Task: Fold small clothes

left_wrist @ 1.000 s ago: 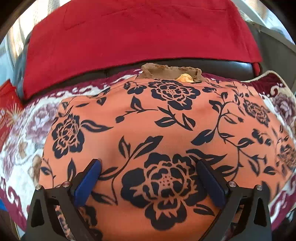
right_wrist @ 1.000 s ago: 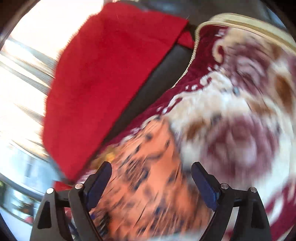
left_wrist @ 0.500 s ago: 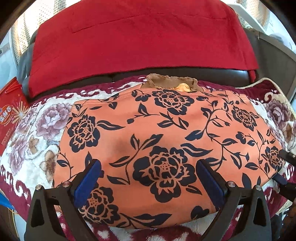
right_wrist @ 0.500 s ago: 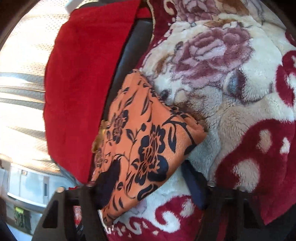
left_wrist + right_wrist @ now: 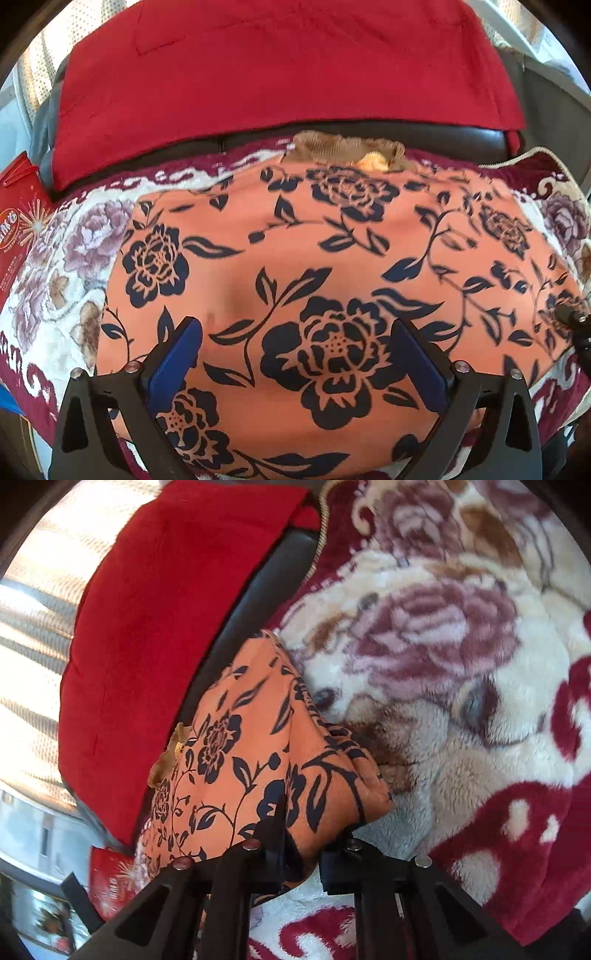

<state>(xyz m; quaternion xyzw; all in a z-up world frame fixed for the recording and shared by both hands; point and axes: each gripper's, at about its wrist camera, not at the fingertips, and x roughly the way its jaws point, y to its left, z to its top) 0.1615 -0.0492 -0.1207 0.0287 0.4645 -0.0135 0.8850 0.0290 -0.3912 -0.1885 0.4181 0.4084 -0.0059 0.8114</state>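
Note:
An orange garment with dark blue flowers (image 5: 332, 266) lies folded and spread flat on a plush floral blanket (image 5: 48, 280). A tan collar (image 5: 343, 151) shows at its far edge. My left gripper (image 5: 295, 365) is open and hovers just above the garment's near part, holding nothing. My right gripper (image 5: 306, 834) is shut on the garment's right corner (image 5: 332, 794), and its tip shows at the right edge of the left wrist view (image 5: 576, 321).
A red cloth (image 5: 280, 74) covers the black sofa back (image 5: 443, 133) behind the garment. A red printed box (image 5: 16, 225) stands at the left. The blanket's cream and maroon pile (image 5: 461, 664) extends to the right of the garment.
My right gripper has closed on the garment's right corner; half a second ago its jaws stood open around it. The left gripper has dropped slightly closer to the cloth.

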